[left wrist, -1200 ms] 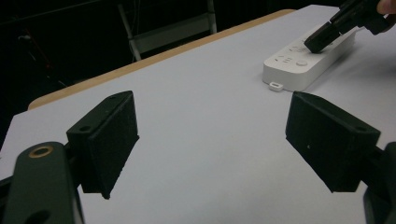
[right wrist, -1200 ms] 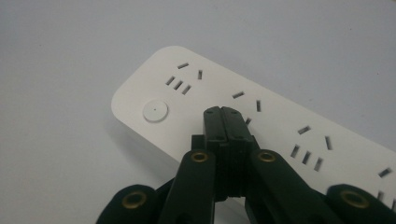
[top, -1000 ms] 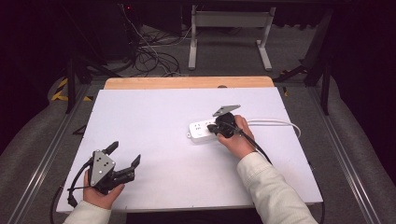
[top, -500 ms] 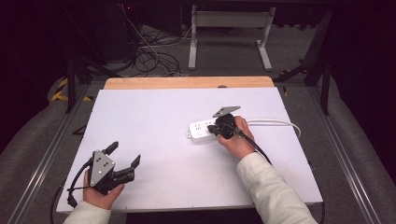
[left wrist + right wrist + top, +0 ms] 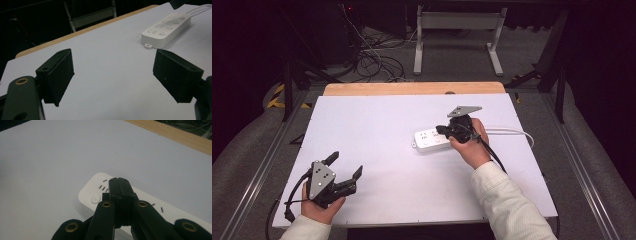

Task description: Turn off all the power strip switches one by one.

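Right gripper [image 5: 120, 185]: jaws pressed together, tips over white plastic power strip [image 5: 100, 192].
Left gripper [image 5: 113, 75]: jaws wide, empty, well apart from strip.
Surroundings: white cable [image 5: 512, 132] trails right across white tabletop [image 5: 377, 130].

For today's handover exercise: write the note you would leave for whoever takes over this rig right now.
Right hand-held gripper: jaws shut, tips over the white power strip, near its round button; contact unclear.
Left hand-held gripper: jaws wide open, holding nothing, at the near left of the white table.
Power strip lies flat right of centre, its cable trailing right.
Done: right gripper brought to the strip.
Left: probably pressing the button; left gripper unused.
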